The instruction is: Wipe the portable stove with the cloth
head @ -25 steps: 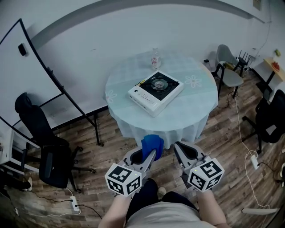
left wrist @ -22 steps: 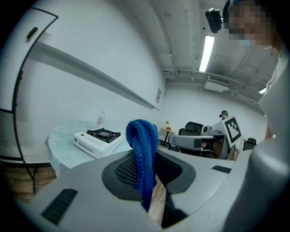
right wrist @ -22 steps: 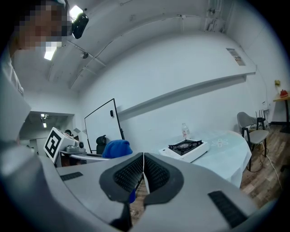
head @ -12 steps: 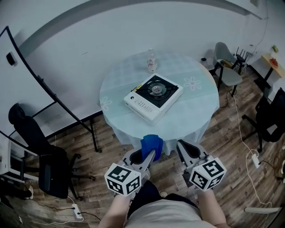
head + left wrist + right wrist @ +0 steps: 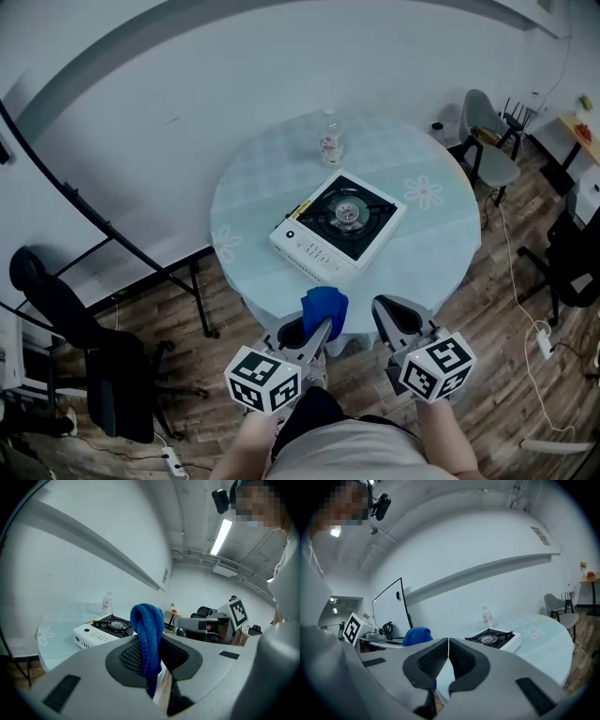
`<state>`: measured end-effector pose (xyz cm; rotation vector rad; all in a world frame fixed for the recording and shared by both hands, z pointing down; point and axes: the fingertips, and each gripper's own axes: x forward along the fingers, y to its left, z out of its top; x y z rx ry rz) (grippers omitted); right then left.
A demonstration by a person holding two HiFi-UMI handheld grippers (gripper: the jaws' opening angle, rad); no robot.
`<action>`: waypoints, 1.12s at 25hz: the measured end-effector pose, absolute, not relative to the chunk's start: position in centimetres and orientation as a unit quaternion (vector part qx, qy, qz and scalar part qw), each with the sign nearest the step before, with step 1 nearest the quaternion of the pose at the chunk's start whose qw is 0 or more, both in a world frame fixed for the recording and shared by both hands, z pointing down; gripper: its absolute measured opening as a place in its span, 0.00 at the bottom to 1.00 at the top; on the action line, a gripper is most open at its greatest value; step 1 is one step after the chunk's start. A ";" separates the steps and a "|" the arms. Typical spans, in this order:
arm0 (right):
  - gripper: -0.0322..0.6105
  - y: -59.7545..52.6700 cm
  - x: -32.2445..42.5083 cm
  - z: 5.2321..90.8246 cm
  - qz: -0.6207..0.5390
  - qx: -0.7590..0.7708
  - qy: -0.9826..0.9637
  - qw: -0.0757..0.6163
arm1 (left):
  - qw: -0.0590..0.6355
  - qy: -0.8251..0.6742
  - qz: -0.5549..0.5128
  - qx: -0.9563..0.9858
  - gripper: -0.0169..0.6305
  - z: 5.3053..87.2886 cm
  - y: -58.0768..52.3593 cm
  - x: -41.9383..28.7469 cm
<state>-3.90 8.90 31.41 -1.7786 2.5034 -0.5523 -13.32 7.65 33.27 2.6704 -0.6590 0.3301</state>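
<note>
closer than a second ago, the white portable stove with black burner top (image 5: 339, 225) sits on the round pale-green table (image 5: 431, 253), just beyond both grippers, which are held low and side by side at its near edge. the left gripper (image 5: 312, 330) is clamped on a folded blue cloth (image 5: 324, 307); its own view shows the cloth standing upright. the right gripper (image 5: 394, 323) has its jaws pressed together, empty. a clear plastic bottle (image 5: 329, 142) stands behind the stove, and a black office chair (image 5: 66, 309) is at the left.

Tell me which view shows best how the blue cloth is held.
The left gripper view: the cloth stands folded, clamped between its jaws. The head view shows only its top; the right gripper view only a blue lump.
</note>
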 end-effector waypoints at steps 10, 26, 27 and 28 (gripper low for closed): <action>0.09 0.2 -3.9 31.7 -0.188 -0.593 0.783 0.004 | 0.192 -0.202 0.128 0.952 0.17 33.5 -1.5 -13.1; 0.09 -9.8 -5.9 32.3 -0.183 -0.614 0.768 -0.006 | 0.192 -0.162 0.135 0.959 0.17 34.1 -10.7 -14.8; 0.09 -10.2 -5.9 32.2 -0.182 -0.616 0.767 -0.006 | 0.193 -0.159 0.135 0.959 0.17 34.2 -11.0 -14.8; 0.09 -10.5 -5.8 32.2 -0.181 -0.618 0.765 -0.006 | 0.195 -0.156 0.135 0.959 0.17 34.3 -11.3 -14.7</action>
